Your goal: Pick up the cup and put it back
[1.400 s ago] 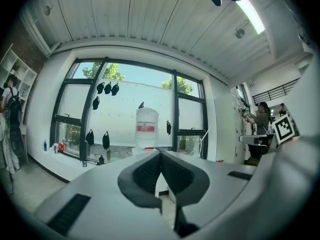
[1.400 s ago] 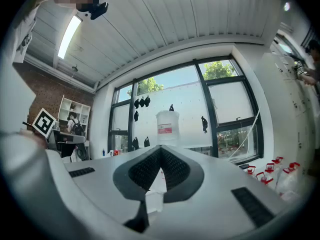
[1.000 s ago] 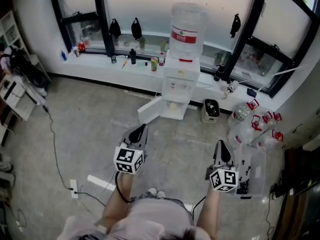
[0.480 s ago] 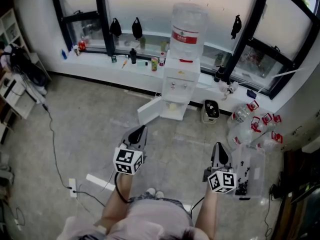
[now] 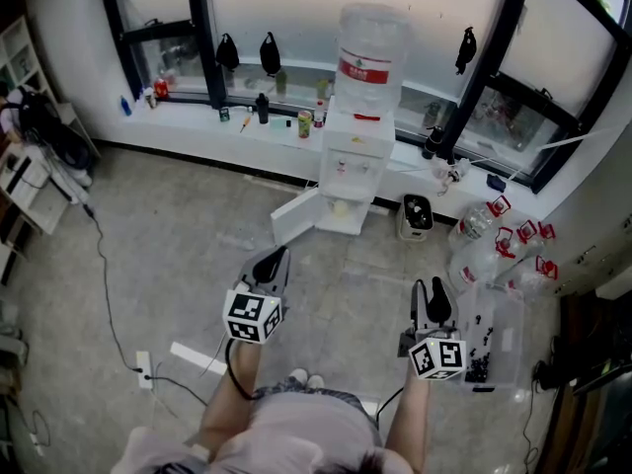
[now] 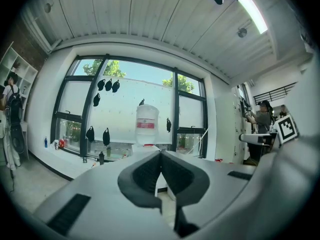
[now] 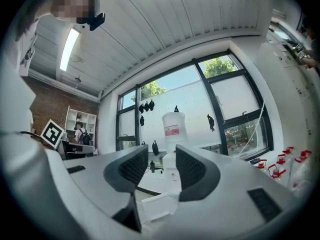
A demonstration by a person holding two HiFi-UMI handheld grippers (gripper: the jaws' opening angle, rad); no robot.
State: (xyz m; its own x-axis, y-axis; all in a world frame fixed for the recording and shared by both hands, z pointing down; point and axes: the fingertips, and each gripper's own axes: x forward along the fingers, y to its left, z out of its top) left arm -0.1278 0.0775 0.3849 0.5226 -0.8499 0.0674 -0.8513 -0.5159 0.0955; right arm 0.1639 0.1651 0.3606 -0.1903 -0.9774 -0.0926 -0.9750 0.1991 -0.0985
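Right tool (image 7: 162, 165) jaws just opening, empty | left tool (image 6: 161, 156) clenched, empty | power strip (image 5: 146, 371): head view only

left claw (image 5: 281, 254) closed, right claw (image 5: 431, 289) opening, empty

water dispenser (image 5: 348, 171): door open, by window | clear bin (image 5: 509, 336): floor, right | power strip (image 5: 146, 370): floor, left

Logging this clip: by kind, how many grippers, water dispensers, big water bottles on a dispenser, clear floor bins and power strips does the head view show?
grippers: 2, the left gripper and the right gripper, whose fingers have just been opening with nothing between them
water dispenser: 1
water bottle on it: 1
clear plastic bin: 1
power strip: 1
total: 6
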